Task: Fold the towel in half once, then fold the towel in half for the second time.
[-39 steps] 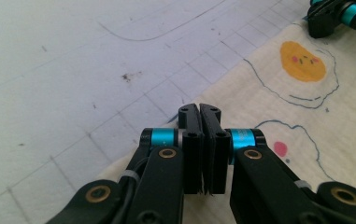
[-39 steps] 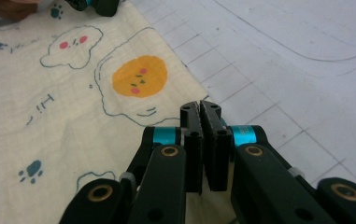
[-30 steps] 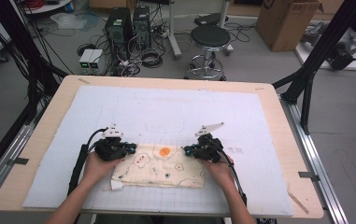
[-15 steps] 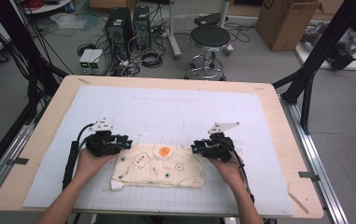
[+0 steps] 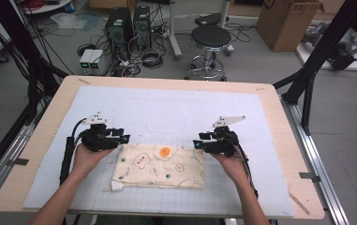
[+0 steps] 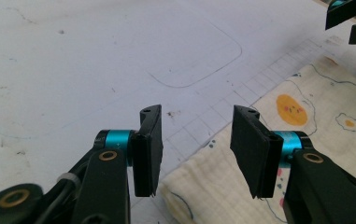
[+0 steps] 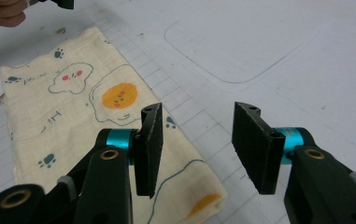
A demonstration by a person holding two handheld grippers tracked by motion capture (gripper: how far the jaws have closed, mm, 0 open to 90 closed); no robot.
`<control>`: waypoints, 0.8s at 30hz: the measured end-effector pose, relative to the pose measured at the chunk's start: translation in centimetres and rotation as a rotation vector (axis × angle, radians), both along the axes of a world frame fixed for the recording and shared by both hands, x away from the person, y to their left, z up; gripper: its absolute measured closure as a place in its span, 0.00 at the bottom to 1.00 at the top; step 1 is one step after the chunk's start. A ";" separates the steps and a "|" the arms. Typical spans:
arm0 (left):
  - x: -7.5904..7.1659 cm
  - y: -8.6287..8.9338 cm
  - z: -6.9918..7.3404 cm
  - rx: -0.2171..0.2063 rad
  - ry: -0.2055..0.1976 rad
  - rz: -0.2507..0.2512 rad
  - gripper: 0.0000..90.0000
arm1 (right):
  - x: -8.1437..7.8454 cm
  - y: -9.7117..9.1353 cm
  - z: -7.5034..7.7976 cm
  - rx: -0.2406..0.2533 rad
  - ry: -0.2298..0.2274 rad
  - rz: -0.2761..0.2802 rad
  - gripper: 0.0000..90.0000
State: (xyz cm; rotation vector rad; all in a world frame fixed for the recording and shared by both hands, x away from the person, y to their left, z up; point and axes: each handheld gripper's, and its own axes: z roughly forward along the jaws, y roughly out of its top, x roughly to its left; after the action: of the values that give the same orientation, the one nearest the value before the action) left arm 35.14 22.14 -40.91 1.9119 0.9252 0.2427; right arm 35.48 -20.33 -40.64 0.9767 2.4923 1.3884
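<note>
A folded cream cloth (image 5: 159, 166) printed with fried eggs and paw marks lies flat on the white mat. My left gripper (image 5: 122, 137) hovers just off its far left corner. My right gripper (image 5: 198, 143) hovers off its far right corner. In the left gripper view the left gripper (image 6: 199, 144) stands open above the edge of the cloth (image 6: 316, 116). In the right gripper view the right gripper (image 7: 199, 144) is open over the corner of the cloth (image 7: 68, 121). Both pairs of jaws have just been opening, and nothing is between them.
The white gridded mat (image 5: 176, 112) covers a wooden table (image 5: 279, 117); a rounded rectangle outline (image 5: 166, 125) is drawn on it beyond the cloth. A small white tag (image 5: 116, 185) sticks out at the cloth's near left corner. A stool (image 5: 209, 42) stands past the far edge.
Both grippers were shut at the cloth's far corners; they have let go, opened, lifted and drawn apart to either side. The cloth stays flat.
</note>
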 end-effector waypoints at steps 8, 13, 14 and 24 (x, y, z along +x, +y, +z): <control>0.1 -0.3 -0.3 0.033 0.006 -0.006 0.59 | 0.3 0.2 -0.4 -0.024 0.021 -0.002 0.59; 0.3 -0.4 -0.6 0.051 0.014 0.005 0.54 | 0.5 0.1 -0.6 -0.029 0.024 -0.009 0.60; 0.4 -0.4 -0.8 0.050 0.022 0.008 0.54 | 0.5 0.1 -0.7 -0.032 0.033 -0.012 0.60; 1.2 -0.2 -1.9 0.070 0.071 0.001 0.59 | 1.0 0.0 -1.5 -0.056 0.075 -0.030 0.60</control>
State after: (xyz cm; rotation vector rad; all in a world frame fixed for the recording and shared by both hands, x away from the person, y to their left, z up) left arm 36.37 21.91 -42.85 1.9956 0.9764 0.2120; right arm 36.47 -20.33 -42.14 1.0694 2.5443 1.2890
